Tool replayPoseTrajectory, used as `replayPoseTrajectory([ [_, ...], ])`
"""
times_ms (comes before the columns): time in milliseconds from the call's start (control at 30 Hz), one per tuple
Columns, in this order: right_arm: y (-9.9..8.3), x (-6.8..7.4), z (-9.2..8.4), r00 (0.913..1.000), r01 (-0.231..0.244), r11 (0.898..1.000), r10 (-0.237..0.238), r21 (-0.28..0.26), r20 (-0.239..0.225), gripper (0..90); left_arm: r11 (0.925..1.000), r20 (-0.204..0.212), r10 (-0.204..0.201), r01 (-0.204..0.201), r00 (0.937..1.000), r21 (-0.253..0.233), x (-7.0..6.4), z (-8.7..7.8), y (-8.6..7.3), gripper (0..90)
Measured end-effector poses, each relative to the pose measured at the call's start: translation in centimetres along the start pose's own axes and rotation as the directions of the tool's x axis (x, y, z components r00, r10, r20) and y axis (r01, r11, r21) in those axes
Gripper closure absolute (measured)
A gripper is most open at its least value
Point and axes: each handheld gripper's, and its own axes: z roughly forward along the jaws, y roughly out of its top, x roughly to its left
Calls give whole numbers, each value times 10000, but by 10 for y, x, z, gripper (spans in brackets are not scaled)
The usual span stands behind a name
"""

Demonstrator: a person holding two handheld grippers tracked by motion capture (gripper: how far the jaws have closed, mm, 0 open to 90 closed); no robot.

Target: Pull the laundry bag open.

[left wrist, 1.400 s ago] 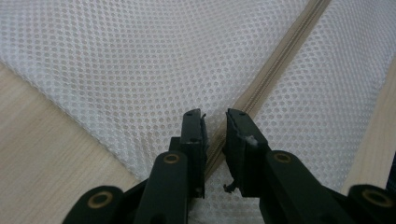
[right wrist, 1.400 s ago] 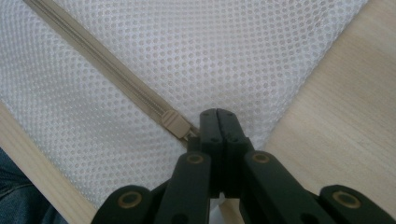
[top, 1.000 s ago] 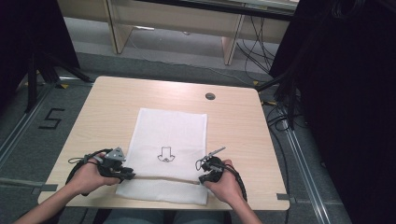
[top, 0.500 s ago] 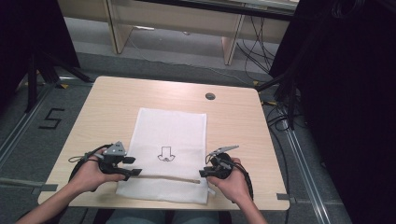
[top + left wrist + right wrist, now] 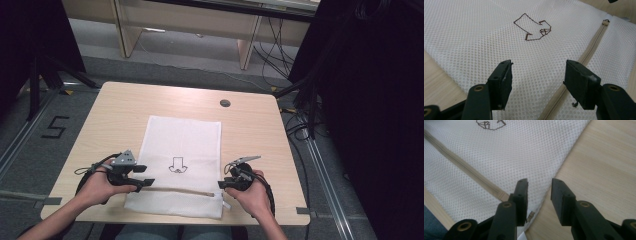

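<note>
Fig.: both grippers just released. Left gripper (image 5: 145, 182) jaws have been opening, now wide, nothing btwn them but mesh below; right gripper (image 5: 223, 185) jaws have been opening too, approx. half apart, empty, over the bag's edge. Both sat closer in on the bag a sec ago. Likely meaning: handling step done, bag let go. Mesh laundry bag (image 5: 182, 145): white, flat at the table's (image 5: 120, 107) near-centre, beige zipper (image 5: 175, 191) shut across near end, brown arrow mark (image 5: 176, 165) mid-panel.

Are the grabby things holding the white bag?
No. Both grippers, left and right, have just opened; their fingers hover apart over the mesh bag, gripping nothing.
</note>
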Motion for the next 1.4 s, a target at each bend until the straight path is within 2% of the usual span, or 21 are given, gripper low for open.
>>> replayPoseTrajectory([
  [67,0,2,-2,9995,-61,9999,64,110,-308,735,9996,-22,235,-235,9997,-161,0,1,1,408],
  [100,0,3,-3,9997,-41,9996,47,274,-242,755,9998,42,10,-9,10000,-206,-2,1,1,414],
  [133,-1,5,-4,9997,-36,9995,43,303,-223,765,9996,107,108,-105,9999,-255,-2,2,3,420],
  [167,-1,6,-5,9996,36,9990,-24,435,-271,773,9998,190,-70,73,9998,-162,-4,3,3,424],
  [300,-4,10,-8,9998,-126,9959,141,900,-161,845,9998,259,223,-222,9994,-8,-7,7,5,445],
  [400,-6,11,-10,9995,-175,9940,201,1077,-232,900,9996,350,285,-282,9990,-72,-9,10,6,460],
  [433,-6,11,-10,9994,-178,9941,210,1068,-283,900,9998,424,180,-176,9989,-87,-11,11,7,465],
  [500,-7,11,-10,9987,-134,9932,189,1158,-465,900,9994,478,357,-357,9982,-7,-12,11,7,475],
  [567,-6,13,-10,9982,-390,9892,451,1416,-402,900,9995,574,321,-317,9978,-89,-14,12,7,488],
  [600,-6,14,-10,9980,-472,9879,527,1478,-338,900,9987,634,503,-501,9967,-44,-14,12,7,496],
  [633,-6,14,-8,9984,-353,9888,414,1453,-388,900,9995,664,305,-301,9973,-65,-16,13,8,503],
  [800,-5,15,-6,9969,-731,9834,771,1660,-172,900,9995,791,273,-259,9965,-185,-21,17,14,542],
  [833,-5,15,-6,9972,-689,9843,728,1625,-182,900,9997,826,130,-112,9965,-228,-23,19,15,547],
  [867,-5,15,-6,9960,-834,9802,878,1795,-170,900,9996,797,260,-250,9965,-142,-23,20,17,553],
  [967,-6,13,-4,9969,-744,9819,776,1742,-119,900,9994,829,340,-329,9960,-145,-27,24,20,570],
  [1000,-6,13,-4,9971,-736,9817,762,1758,-78,900,9987,808,491,-479,9955,-157,-29,25,22,574],
  [1033,-6,14,-5,9954,-909,9785,951,1850,-139,900,9986,804,517,-509,9954,-127,-31,26,23,574],
  [1067,-6,14,-5,9971,-710,9803,746,1842,-125,900,9984,828,558,-549,9950,-127,-33,27,24,575],
  [1167,-5,14,-4,9981,-538,9829,579,1760,-186,900,9972,952,753,-750,9926,-72,-38,31,27,576],
  [1300,-5,16,-3,9976,-604,9819,656,1795,-230,900,9931,1141,1165,-1174,9866,18,-47,39,31,578],
  [1400,-3,16,2,9983,-439,9838,498,1736,-298,900,9905,1346,1343,-1370,9818,115,-54,46,35,589],
])
